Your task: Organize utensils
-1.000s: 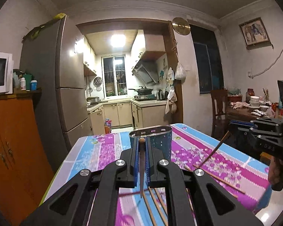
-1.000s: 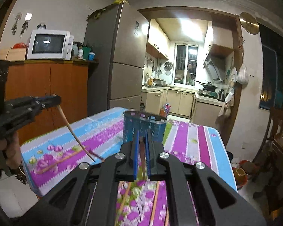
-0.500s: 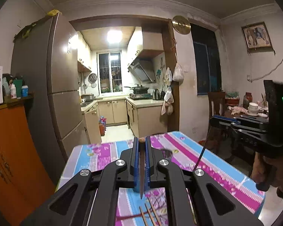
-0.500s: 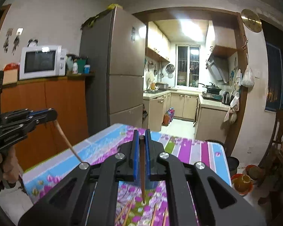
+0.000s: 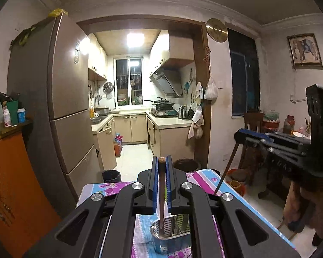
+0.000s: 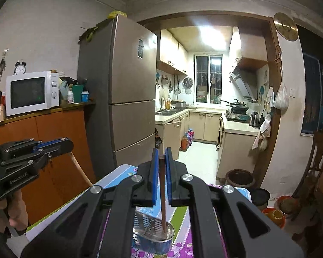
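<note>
Clearly "GenRobot.AI" marks the left gripper (image 6: 63, 143), both jaws clamped on chopsticks (image 5: 160, 191) above the holder (image 6: 155, 235).

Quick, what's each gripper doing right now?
Left gripper: closed on a chopstick.
Right gripper: closed on another chopstick.

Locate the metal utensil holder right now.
The slotted metal utensil holder stands on the floral tablecloth, low and central in both wrist views, directly beneath each gripper's clamped wooden chopstick.
</note>
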`<state>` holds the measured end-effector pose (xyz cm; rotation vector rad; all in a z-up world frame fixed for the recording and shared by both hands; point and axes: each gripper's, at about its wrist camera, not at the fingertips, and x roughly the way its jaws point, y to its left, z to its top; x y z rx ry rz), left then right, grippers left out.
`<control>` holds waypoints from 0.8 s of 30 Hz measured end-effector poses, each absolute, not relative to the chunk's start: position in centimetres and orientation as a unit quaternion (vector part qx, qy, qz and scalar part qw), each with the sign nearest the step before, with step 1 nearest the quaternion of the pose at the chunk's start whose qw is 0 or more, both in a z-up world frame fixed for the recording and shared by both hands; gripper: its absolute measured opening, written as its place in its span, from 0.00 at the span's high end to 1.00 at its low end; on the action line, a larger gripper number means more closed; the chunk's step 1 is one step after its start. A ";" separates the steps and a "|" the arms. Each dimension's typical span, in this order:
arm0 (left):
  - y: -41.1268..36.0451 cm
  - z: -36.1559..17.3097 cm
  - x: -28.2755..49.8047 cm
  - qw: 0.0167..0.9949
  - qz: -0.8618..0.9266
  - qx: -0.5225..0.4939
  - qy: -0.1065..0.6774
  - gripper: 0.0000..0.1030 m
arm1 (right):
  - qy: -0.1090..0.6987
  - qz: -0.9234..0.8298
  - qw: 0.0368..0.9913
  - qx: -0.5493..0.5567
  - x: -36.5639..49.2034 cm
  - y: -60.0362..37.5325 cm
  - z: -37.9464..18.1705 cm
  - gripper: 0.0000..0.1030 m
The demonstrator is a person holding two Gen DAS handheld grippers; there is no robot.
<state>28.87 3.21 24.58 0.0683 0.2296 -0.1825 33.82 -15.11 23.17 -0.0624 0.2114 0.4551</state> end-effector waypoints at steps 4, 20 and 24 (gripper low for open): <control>2.8 24.3 31.9 0.987 -0.083 0.037 0.134 0.93 | 0.127 0.223 0.966 -0.028 36.2 -14.3 22.3 0.95; 2.0 19.0 40.0 0.970 -0.079 0.033 0.227 0.93 | 0.231 0.225 0.947 -0.005 42.1 -12.4 16.6 0.95; 2.0 18.0 41.6 0.967 -0.073 0.030 0.241 0.92 | 0.247 0.226 0.942 -0.004 43.2 -12.2 15.5 0.95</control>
